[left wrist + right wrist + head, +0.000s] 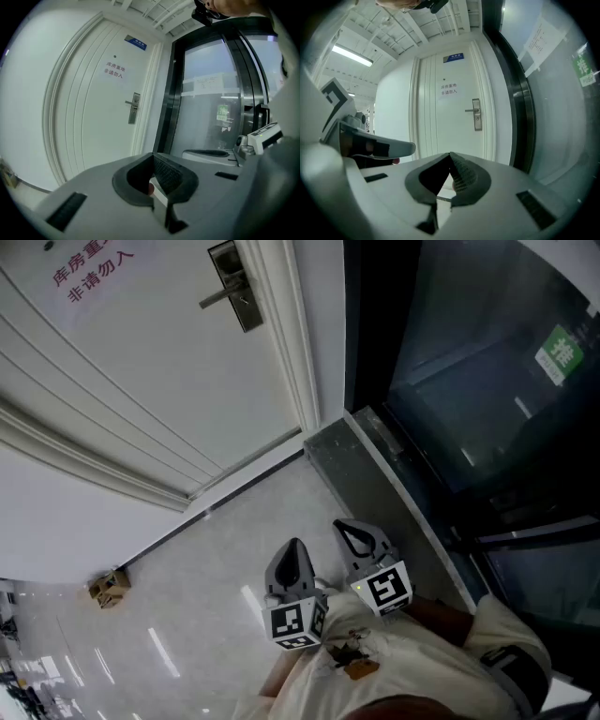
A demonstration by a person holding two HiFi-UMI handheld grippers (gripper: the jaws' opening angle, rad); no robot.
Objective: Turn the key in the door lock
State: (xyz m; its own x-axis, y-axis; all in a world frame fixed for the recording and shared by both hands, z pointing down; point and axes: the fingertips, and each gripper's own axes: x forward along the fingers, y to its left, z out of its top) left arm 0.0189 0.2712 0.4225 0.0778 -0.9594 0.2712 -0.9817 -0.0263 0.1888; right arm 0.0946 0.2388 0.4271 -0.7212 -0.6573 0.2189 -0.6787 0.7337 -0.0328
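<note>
Presently, lock untouched. Door lock [476, 115] — plate on the white door [440, 126], well ahead; no key discernible in it. Left tongs [152, 155], right tongs [450, 153] — both with tips together, nothing seen between, held low against the person [394, 671], likely just carried toward the door. Head view alone shows the floor [225, 549] between; gripper views alone show the lock face-on.

Door [169, 371] cropped by top and left edges in head view. Red sign [92, 273] lettering cut off at top. Lock plate [236, 285] keyhole too small to tell. Brown floor object [110, 588] too small to identify.
</note>
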